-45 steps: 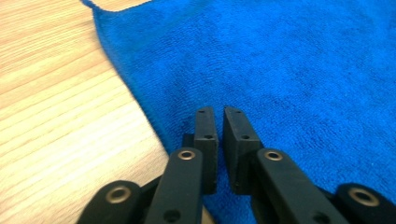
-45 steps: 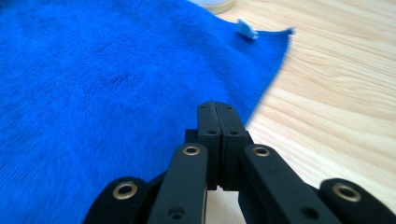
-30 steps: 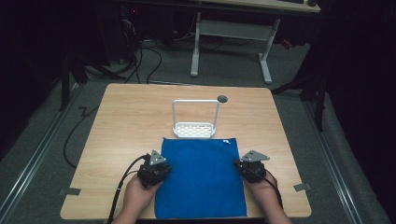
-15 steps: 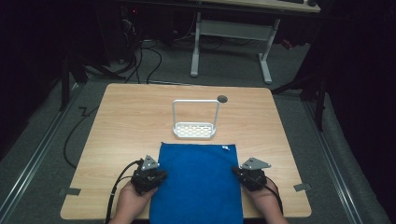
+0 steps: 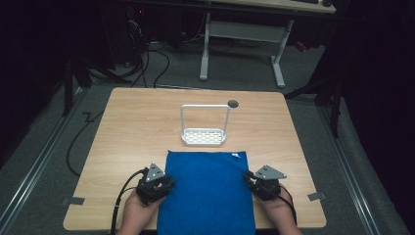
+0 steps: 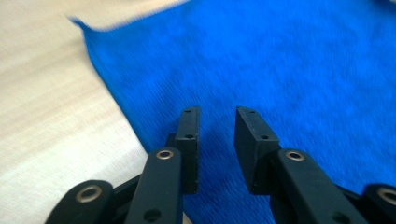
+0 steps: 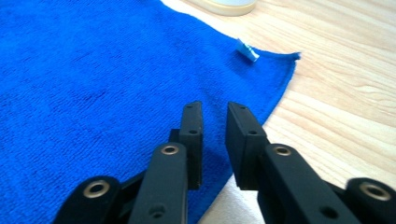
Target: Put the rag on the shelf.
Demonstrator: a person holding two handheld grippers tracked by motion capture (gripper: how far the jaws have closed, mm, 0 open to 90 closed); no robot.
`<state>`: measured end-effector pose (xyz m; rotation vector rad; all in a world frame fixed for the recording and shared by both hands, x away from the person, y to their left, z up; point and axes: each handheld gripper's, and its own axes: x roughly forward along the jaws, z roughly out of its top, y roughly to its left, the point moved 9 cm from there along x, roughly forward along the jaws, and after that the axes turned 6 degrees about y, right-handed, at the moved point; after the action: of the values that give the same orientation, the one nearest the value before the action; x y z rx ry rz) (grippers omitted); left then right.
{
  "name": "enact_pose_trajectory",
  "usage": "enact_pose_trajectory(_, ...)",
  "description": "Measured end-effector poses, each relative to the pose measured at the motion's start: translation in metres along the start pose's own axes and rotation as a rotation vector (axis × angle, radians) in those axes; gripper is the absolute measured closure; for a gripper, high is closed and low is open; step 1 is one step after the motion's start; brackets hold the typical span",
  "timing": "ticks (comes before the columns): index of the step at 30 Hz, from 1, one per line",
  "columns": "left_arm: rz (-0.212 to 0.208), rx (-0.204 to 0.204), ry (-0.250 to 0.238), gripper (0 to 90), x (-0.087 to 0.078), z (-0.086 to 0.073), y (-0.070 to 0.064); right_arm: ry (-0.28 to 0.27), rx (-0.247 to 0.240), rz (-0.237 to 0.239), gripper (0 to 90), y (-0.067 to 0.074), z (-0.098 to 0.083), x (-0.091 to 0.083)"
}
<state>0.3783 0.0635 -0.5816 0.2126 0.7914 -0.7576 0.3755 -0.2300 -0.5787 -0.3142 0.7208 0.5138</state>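
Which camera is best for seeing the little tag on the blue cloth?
The right gripper view: the little tag sits close and sharp near a corner of the blue cloth. In the high view it is a tiny pale speck. The left gripper view shows blurred cloth, where I can make out no tag.

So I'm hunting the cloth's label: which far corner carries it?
The far right corner of the blue cloth, by the right gripper; a small pale tag sits there.

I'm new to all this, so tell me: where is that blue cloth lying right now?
In the high view the blue cloth lies flat on the wooden table, at its near edge, between the left gripper and right gripper, just before the white rack.
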Motion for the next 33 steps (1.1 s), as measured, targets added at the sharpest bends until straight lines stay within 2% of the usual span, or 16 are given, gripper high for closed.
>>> enact_pose_trajectory(5,0.044,0.004,-0.036,66.3,0.001,0.011,0.005,-0.007,0.011,-0.015,71.2,-0.004,0.0,-0.001)
enact_pose_trajectory(8,0.049,0.002,-0.057,64.3,0.003,0.023,0.007,-0.013,0.019,-0.022,70.2,-0.007,0.0,-0.001)
enact_pose_trajectory(11,0.059,-0.019,-0.063,61.1,0.004,0.036,0.012,-0.017,0.027,-0.028,70.6,-0.009,0.0,-0.002)
enact_pose_trajectory(13,0.074,-0.022,-0.068,61.4,0.006,0.048,0.018,-0.021,0.037,-0.034,71.4,-0.011,0.0,-0.003)
enact_pose_trajectory(18,0.086,-0.04,-0.075,62.6,0.012,0.065,0.031,-0.029,0.057,-0.039,72.6,-0.015,0.0,-0.007)
enact_pose_trajectory(21,0.111,-0.056,-0.073,62.9,0.019,0.066,0.045,-0.035,0.058,-0.04,72.2,-0.015,0.0,-0.008)
enact_pose_trajectory(23,0.131,-0.074,-0.051,63.3,0.023,0.061,0.055,-0.038,0.056,-0.039,71.4,-0.015,0.0,-0.009)
enact_pose_trajectory(25,0.124,-0.109,-0.025,65.3,0.032,0.054,0.065,-0.038,0.06,-0.039,70.7,-0.015,0.0,-0.009)
enact_pose_trajectory(27,0.115,-0.113,-0.014,65.5,0.039,0.052,0.068,-0.036,0.065,-0.035,69.1,-0.014,-0.001,-0.008)
enact_pose_trajectory(29,0.127,-0.119,-0.02,64.0,0.043,0.052,0.073,-0.031,0.068,-0.033,69.2,-0.014,-0.001,-0.007)
enact_pose_trajectory(33,0.102,-0.183,-0.033,63.2,0.048,0.052,0.085,-0.021,0.072,-0.036,69.0,-0.014,-0.002,-0.005)
